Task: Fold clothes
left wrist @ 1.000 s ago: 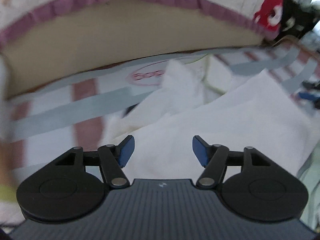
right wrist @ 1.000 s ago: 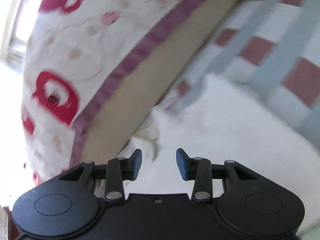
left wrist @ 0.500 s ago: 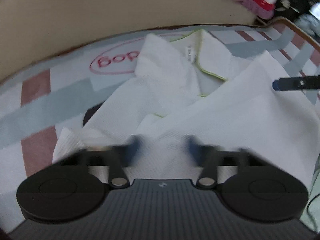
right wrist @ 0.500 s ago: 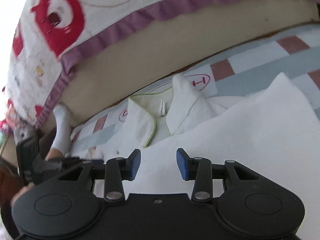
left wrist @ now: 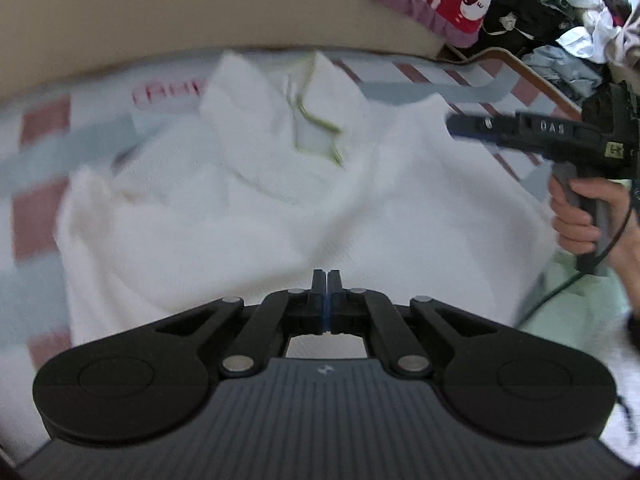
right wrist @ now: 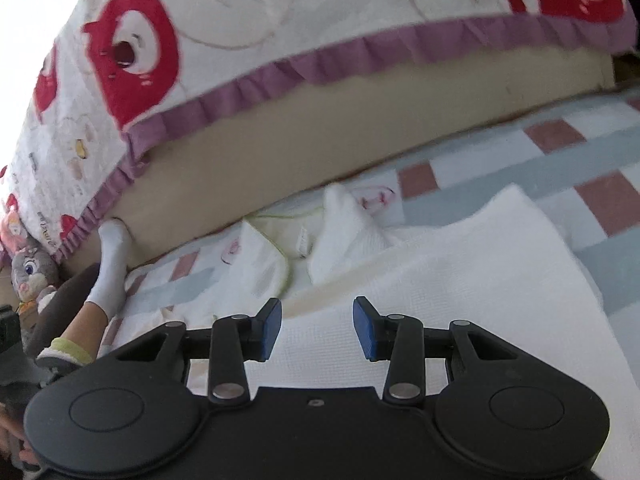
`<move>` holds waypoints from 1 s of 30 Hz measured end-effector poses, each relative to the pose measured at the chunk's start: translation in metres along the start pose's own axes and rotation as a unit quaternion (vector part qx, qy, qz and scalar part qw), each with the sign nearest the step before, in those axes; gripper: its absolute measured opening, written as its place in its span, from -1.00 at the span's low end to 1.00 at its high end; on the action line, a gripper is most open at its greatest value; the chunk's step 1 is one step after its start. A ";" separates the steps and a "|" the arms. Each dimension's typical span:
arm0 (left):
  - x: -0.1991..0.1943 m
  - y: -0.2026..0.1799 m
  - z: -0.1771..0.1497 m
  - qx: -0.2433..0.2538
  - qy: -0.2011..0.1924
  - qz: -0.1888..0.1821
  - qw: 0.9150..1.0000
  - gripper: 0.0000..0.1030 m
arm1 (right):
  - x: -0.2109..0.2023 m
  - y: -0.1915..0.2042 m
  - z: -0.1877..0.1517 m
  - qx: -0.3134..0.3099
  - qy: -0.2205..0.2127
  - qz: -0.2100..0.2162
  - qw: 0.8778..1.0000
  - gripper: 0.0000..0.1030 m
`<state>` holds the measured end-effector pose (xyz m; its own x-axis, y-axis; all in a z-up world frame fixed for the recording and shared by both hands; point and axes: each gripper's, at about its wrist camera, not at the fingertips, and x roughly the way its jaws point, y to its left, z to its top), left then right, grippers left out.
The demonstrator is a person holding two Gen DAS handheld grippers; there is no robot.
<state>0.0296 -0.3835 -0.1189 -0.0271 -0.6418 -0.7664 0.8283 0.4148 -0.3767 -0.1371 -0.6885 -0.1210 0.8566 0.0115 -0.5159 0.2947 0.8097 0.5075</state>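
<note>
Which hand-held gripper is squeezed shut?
The left hand-held gripper: its blue pads touch. The right hand-held gripper has a gap between its pads.

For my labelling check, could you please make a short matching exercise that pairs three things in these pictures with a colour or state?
Things:
1. left tool
2. right tool
3. shirt

Colour or state:
A. white, with a green-edged collar
B. shut
C. open

Pairs: 1-B, 2-C, 3-A
</note>
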 end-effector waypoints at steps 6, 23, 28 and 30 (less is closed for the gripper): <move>0.017 0.012 -0.009 -0.039 0.037 -0.001 0.999 -1.00 | 0.042 0.067 0.024 -0.075 0.052 0.067 0.994 -0.14; -0.036 0.107 0.005 -0.138 -0.112 0.150 0.973 -0.59 | 0.187 0.142 -0.013 -0.226 0.177 0.030 0.957 -0.87; -0.033 0.102 0.004 -0.126 -0.108 0.172 0.971 -0.47 | 0.143 0.144 0.000 -0.217 0.067 0.004 0.974 -0.87; -0.028 0.102 0.005 -0.124 -0.104 0.179 0.970 -0.40 | 0.136 0.136 0.006 -0.197 0.053 -0.012 0.979 -0.87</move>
<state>0.1174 -0.3267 -0.1332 0.3726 -0.5338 -0.7591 0.6032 0.7609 -0.2390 0.0220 -0.5800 -0.1184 0.7961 0.0343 -0.6041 0.1091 0.9739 0.1991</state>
